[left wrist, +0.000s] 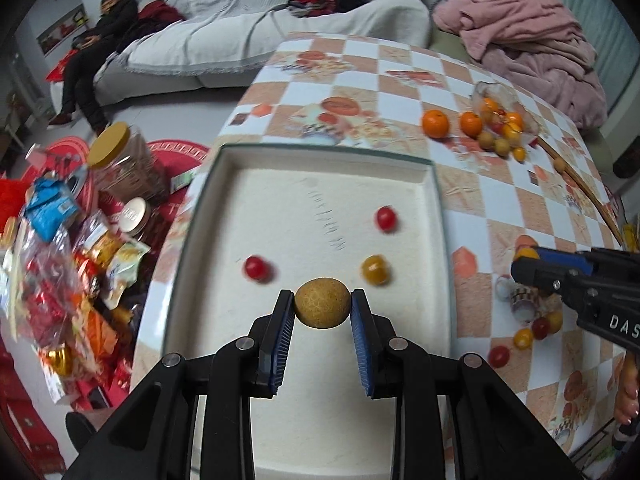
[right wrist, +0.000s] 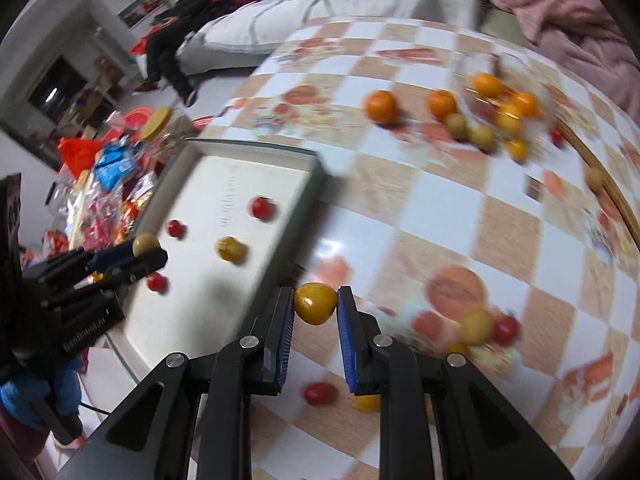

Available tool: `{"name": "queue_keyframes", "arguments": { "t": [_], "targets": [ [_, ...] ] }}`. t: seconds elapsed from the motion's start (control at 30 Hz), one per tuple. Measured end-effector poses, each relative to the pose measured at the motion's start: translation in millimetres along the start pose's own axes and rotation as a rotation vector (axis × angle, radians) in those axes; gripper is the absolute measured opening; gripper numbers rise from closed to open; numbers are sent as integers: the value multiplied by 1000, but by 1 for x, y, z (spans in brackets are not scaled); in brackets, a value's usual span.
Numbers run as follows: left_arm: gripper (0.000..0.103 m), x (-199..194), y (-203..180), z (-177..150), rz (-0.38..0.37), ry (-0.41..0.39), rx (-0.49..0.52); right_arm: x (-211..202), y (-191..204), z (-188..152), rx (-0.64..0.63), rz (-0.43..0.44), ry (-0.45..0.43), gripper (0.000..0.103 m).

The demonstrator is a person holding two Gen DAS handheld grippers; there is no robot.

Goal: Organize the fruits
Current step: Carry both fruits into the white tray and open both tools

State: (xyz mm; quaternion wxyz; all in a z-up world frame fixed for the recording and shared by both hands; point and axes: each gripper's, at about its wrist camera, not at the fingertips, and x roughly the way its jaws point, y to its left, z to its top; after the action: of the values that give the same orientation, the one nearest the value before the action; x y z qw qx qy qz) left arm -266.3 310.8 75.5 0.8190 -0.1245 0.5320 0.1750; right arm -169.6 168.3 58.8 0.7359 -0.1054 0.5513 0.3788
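My left gripper [left wrist: 322,307] is shut on a tan longan [left wrist: 322,302] and holds it above the white tray [left wrist: 236,160]. In the tray lie two red cherry tomatoes [left wrist: 386,218] [left wrist: 256,268] and a yellow one [left wrist: 376,269]. My right gripper [right wrist: 316,304] is shut on a yellow cherry tomato [right wrist: 315,303], above the table just right of the tray's edge [right wrist: 288,216]. The right wrist view shows the left gripper [right wrist: 138,254] over the tray with its longan [right wrist: 145,243]. The right gripper [left wrist: 524,264] shows at the right of the left wrist view.
Oranges [left wrist: 436,123], longans and small tomatoes spill from a clear bag [left wrist: 494,98] at the table's far right. More small tomatoes [right wrist: 506,328] lie near my right gripper. Snack bags and jars [left wrist: 116,160] crowd the floor at left. A sofa with a seated person [left wrist: 100,40] stands behind.
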Motion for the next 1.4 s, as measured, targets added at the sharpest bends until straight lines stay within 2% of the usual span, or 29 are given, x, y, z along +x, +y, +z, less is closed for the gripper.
{"name": "queue_keyframes", "arguments": {
  "t": [0.27, 0.47, 0.8, 0.97, 1.0, 1.03, 1.07, 1.1, 1.13, 1.17, 1.2, 1.3, 1.4],
  "targets": [
    [30, -3, 43, -44, 48, 49, -89, 32, 57, 8, -106, 45, 65, 23],
    [30, 6, 59, -61, 68, 81, -131, 55, 74, 2, -143, 37, 120, 23],
    [30, 24, 45, -61, 86, 94, -69, 79, 74, -2, -145, -3, 170, 24],
    [30, 33, 43, -65, 112, 130, -47, 88, 78, -4, -174, -22, 181, 25],
    [31, 34, 42, -66, 112, 132, -41, 90, 80, -4, -180, -21, 184, 27],
    [37, 34, 42, -67, 115, 130, -36, 90, 80, -3, -181, -16, 187, 30],
    [61, 33, 41, -66, 119, 131, -31, 90, 81, -3, -180, -6, 186, 37],
    [72, 32, 40, -66, 128, 121, -28, 90, 83, -2, -180, 6, 187, 45],
    [78, 28, 40, -65, 142, 95, -26, 90, 84, -2, -181, 7, 183, 51],
    [78, 26, 39, -64, 143, 84, -20, 88, 85, 0, -181, 4, 174, 61],
    [78, 26, 39, -63, 139, 90, -14, 84, 85, 1, -175, 15, 161, 66],
    [78, 28, 37, -61, 143, 105, -9, 71, 83, 6, -148, 26, 126, 75],
    [78, 25, 35, -56, 140, 104, 0, 53, 74, 9, -117, 30, 79, 79]
  ]
}}
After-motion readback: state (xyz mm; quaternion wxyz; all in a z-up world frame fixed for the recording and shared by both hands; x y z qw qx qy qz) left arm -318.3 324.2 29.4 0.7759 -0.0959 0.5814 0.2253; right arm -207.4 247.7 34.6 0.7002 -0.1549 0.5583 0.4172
